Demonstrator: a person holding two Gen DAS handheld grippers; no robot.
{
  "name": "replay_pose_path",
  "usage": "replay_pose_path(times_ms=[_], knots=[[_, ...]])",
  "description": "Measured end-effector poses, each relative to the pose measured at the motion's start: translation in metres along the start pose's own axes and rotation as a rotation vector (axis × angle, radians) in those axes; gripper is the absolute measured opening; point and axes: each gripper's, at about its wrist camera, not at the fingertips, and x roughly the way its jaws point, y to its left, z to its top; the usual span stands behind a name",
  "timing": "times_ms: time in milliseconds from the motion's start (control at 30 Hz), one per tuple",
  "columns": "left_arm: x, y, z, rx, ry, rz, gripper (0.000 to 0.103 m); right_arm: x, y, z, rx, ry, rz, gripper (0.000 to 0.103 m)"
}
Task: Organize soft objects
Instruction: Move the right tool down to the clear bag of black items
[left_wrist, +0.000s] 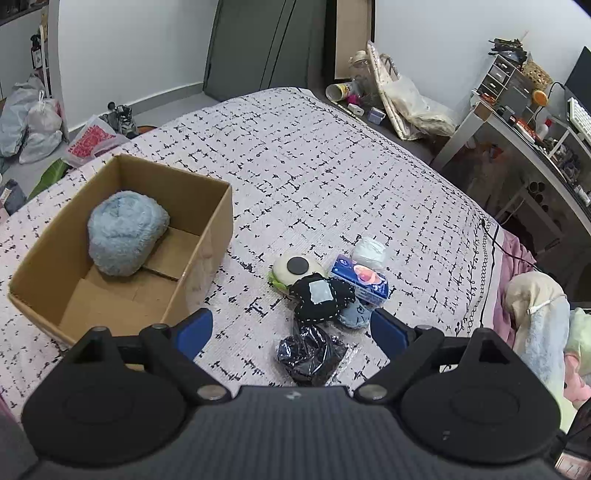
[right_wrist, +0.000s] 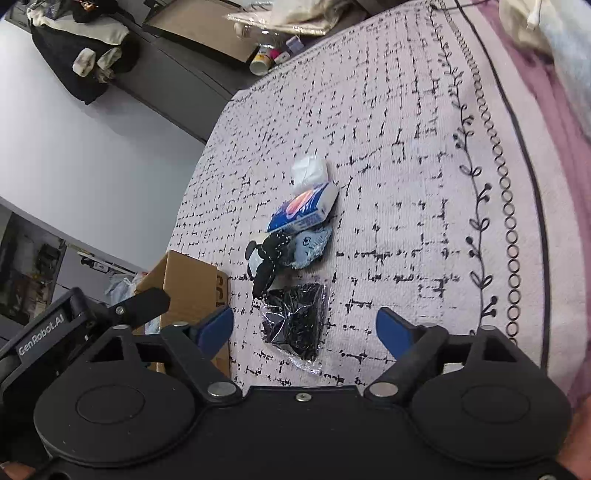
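Left gripper (left_wrist: 291, 328): your jaws stand wide apart and hold nothing, above the bedspread (left_wrist: 314, 155).
Right gripper (right_wrist: 304, 328): yours gapes wide too, empty, over the black plastic-wrapped bundle (right_wrist: 295, 325).
Cardboard box (left_wrist: 207, 236): at 10 o'clock in the left wrist view, open-topped, with the fluffy blue plush (left_wrist: 125, 232) inside.
Pile: at 12 o'clock just past the left fingertips; black stitched pouch (left_wrist: 321, 299) rests on the round cream plush (left_wrist: 295, 267) and touches the blue tissue pack (left_wrist: 360, 280).
White wad (left_wrist: 369, 251): just beyond the tissue pack.
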Motion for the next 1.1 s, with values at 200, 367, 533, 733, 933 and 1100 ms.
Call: replay_pose_path(times_ms=[200,367,533,733,933,1100], knots=[[0.02,-0.001,0.005,-0.011,0.029,-0.024,0.09,0.017,-0.002,0.002,0.031,0.023,-0.002,0.07],[0.034,-0.002,0.007,0.004,0.049,-0.057,0.089,0.032,-0.001,0.004,0.049,0.031,-0.017,0.068],[0.047,0.0,0.009,0.017,0.074,-0.089,0.089,0.047,0.006,0.003,0.03,0.041,-0.029,0.067],[0.063,0.003,0.016,0.039,0.102,-0.11,0.089,0.064,0.01,0.003,0.023,0.057,-0.064,0.067],[0.078,0.002,0.025,0.081,0.13,-0.143,0.089,0.078,0.015,0.001,-0.004,0.084,-0.104,0.068],[0.091,0.003,0.027,0.091,0.143,-0.171,0.089,0.086,0.022,-0.001,-0.042,0.073,-0.126,0.063]])
